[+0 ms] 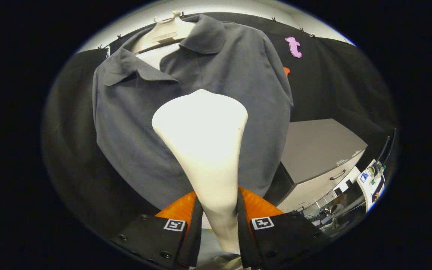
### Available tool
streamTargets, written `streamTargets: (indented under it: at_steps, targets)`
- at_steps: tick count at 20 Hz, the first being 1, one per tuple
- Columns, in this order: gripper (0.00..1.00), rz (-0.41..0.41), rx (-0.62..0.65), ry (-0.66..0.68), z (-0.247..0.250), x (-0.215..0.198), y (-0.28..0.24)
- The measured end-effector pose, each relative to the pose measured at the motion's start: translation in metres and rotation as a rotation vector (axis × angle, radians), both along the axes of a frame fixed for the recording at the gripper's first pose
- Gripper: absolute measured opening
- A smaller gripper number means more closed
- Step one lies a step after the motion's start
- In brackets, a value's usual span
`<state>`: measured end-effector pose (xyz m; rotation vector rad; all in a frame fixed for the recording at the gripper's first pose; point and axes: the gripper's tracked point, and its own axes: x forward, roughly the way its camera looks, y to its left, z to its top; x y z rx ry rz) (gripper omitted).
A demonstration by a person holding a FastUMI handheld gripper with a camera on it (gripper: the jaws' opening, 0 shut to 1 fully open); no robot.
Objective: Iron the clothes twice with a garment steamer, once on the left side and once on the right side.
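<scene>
Hand-held gripper [219, 225] at bottom centre, both fingers clamped on the neck of the garment steamer [204, 142]; its head fills mid-frame, facing the grey shirt [133, 142]. I can't tell if the head touches the cloth yet. Shirt hangs on a hanger [167, 28] at upper centre, collar open. My read: keep the head flat to the fabric, 1 slow straight stroke per side, 2 total. Room is free at lower left; grey cabinet [321, 150] at right sits near the shirt's hem edge, so I'd watch that side.
</scene>
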<state>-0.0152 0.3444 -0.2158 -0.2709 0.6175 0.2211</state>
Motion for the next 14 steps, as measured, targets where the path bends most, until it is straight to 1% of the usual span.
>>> streamTargets:
  at_steps: [3,5,11,14]
  targets:
    - [0.50,0.073,-0.004,-0.034,0.011,-0.006,0.041]
    - [0.50,0.104,-0.008,-0.050,0.014,-0.009,0.061]
    - [0.50,0.144,-0.026,-0.059,0.007,-0.006,0.112]
    - [0.49,0.147,-0.047,-0.057,-0.006,0.003,0.121]
